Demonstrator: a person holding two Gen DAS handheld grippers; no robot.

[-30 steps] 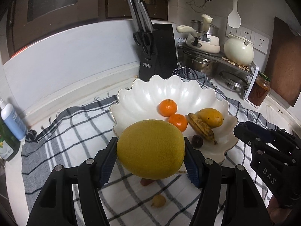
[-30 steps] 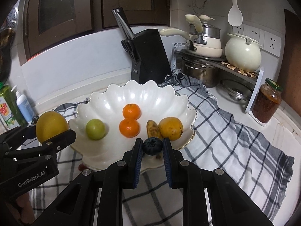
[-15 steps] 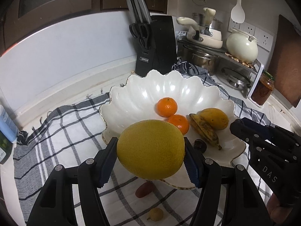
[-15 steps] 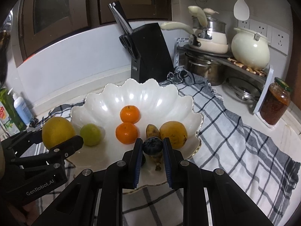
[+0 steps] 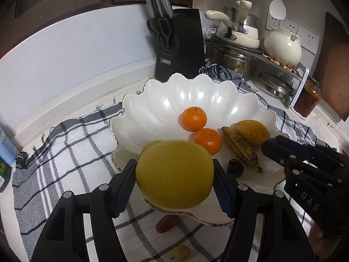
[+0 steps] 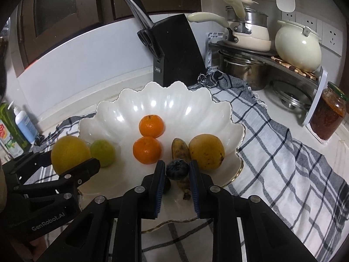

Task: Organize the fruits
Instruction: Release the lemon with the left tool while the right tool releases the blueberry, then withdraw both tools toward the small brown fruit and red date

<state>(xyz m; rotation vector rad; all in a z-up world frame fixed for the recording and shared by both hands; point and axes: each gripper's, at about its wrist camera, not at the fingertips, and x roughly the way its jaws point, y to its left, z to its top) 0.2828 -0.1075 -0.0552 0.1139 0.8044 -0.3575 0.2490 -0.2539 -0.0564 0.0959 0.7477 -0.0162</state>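
Right tongs (image 6: 177,171) just opening around blueberry (image 6: 177,169) (left tongs (image 5: 174,180) clamp pomelo (image 5: 174,174))

Glossy ceramic, matt plastic and woven cloth on a smooth pale surface.
The scalloped white ceramic bowl (image 6: 122,118) shines with hard highlights; the grey-and-white checked woven cloth (image 6: 283,174) beneath it looks soft and matt, frayed at its edge. The large yellow citrus fruit (image 5: 174,174) has a dimpled, dull rind. The round steel pots (image 6: 242,69) gleam, the black knife block (image 6: 176,50) is matt, and the glass jar (image 6: 329,113) is glossy.
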